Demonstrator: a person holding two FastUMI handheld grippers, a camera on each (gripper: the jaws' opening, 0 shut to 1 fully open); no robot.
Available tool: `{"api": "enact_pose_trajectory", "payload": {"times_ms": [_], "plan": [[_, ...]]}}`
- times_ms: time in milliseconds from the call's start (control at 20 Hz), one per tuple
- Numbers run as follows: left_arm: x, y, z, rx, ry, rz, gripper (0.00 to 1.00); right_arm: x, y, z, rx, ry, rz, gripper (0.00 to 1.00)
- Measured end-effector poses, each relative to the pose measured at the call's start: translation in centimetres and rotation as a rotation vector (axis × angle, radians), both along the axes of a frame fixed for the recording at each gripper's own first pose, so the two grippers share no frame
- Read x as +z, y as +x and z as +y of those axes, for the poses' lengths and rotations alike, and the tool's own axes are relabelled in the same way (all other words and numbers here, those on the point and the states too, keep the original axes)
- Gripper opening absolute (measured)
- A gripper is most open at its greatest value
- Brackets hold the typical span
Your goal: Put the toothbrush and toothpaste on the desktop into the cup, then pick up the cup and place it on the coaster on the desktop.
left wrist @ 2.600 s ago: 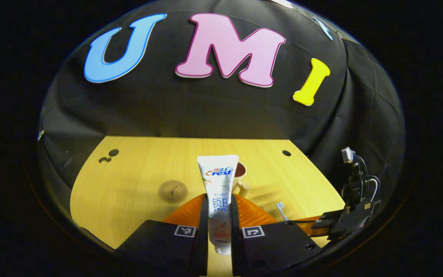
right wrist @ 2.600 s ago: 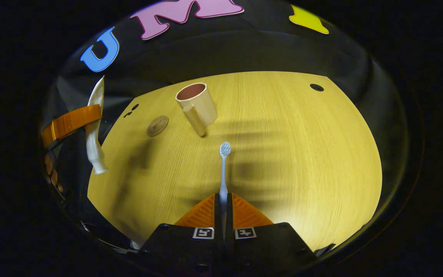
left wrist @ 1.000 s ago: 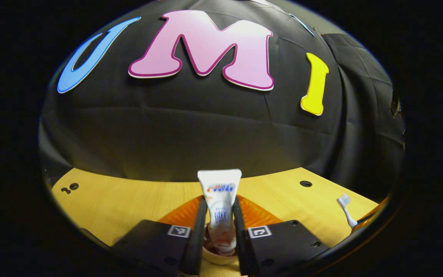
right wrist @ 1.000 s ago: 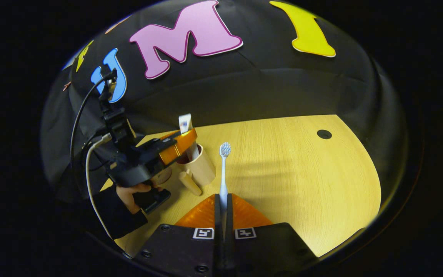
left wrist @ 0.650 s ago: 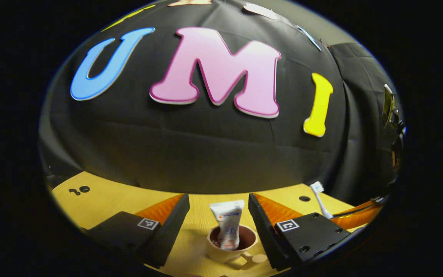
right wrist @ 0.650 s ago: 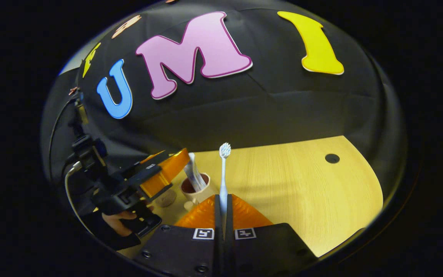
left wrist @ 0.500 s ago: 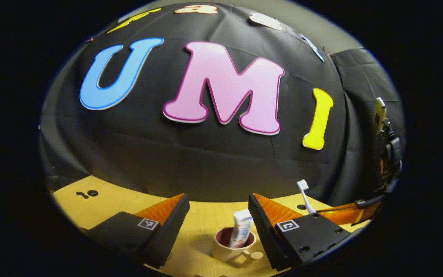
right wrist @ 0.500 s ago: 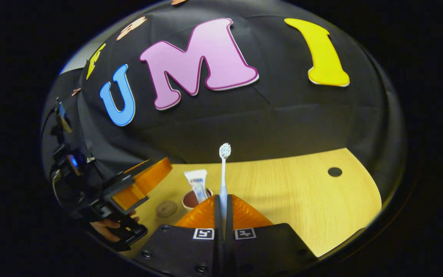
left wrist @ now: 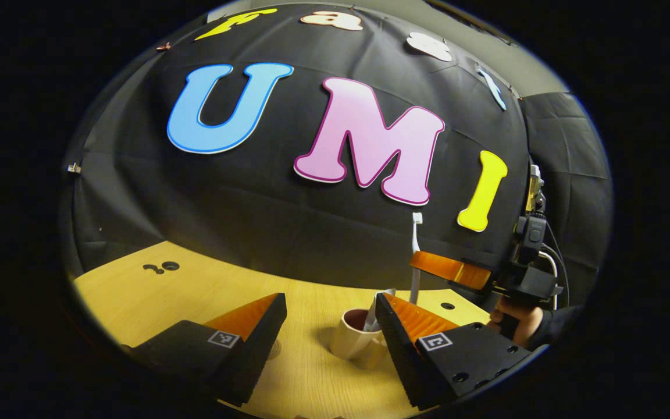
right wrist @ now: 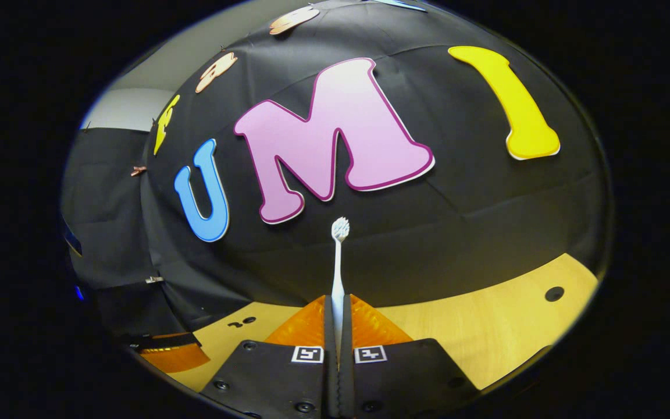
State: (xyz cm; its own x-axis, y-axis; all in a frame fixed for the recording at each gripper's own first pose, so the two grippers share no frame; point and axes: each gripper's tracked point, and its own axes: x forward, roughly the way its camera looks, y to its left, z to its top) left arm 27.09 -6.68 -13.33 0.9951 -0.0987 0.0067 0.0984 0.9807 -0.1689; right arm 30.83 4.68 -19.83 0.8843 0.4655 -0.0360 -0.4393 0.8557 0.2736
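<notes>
- The right gripper (right wrist: 335, 326), fingers clenched on the toothbrush (right wrist: 338, 273), holds it upright above the cup (left wrist: 353, 342) on the desk (left wrist: 195, 291).
- The left gripper (left wrist: 330, 331) hangs beside the cup, fingers released; the toothpaste (left wrist: 374, 314) leans inside.
- Risk: a misaligned descent may strike the rim, tipping the cup.

No readable text, label, brand, number or sign anywhere.

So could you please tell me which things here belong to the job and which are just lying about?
Job: toothbrush, shut in the right gripper; cup; toothpaste in the cup; open left gripper.
Lying about: holes in the desktop.
</notes>
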Motion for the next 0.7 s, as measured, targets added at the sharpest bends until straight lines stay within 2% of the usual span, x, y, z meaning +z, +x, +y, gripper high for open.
{"api": "enact_pose_trajectory", "payload": {"times_ms": [200,450,700], "plan": [[-1.0,-1.0,1.2,0.02,-0.024,0.018,0.95,-1.1,-0.2,2.2,0.022,0.008,-0.072,0.04],[-1.9,-1.4,2.4,0.037,-0.029,0.023,0.95,-3.2,0.1,3.3,0.029,-0.055,-0.122,0.05],[-3.0,-1.4,2.6,0.038,-0.018,0.042,0.95,-4.3,-1.1,3.5,0.03,-0.134,-0.192,0.05]]}}
